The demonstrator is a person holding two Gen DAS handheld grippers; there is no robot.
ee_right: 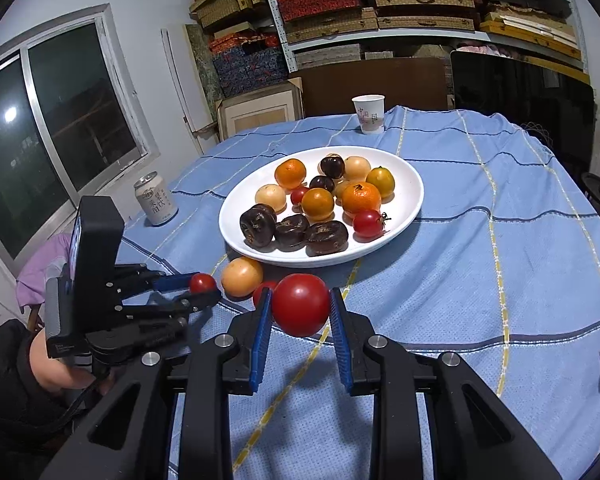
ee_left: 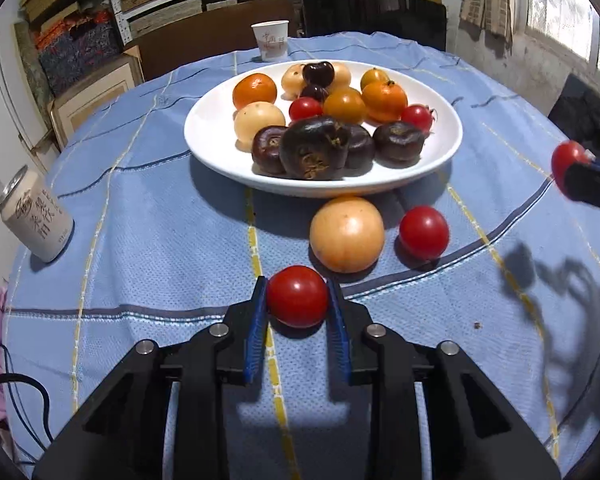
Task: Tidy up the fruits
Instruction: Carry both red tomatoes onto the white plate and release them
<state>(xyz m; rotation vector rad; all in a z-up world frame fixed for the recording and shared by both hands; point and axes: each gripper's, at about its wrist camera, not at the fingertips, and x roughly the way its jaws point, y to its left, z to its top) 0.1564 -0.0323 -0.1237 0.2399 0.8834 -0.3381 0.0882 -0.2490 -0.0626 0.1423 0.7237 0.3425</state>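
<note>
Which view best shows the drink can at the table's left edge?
The right wrist view: the drink can stands whole and upright on the tablecloth, label readable. In the left wrist view the can sits at the distorted left edge, appearing tilted and stretched.

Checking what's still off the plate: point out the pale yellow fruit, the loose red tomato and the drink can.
pale yellow fruit [ee_left: 347, 234], left wrist view, centre of skin.
loose red tomato [ee_left: 424, 233], left wrist view, middle.
drink can [ee_right: 156, 200], right wrist view, label.

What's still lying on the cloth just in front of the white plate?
A pale orange fruit and a red tomato beside the plate; in the right wrist view that tomato is mostly hidden.
</note>
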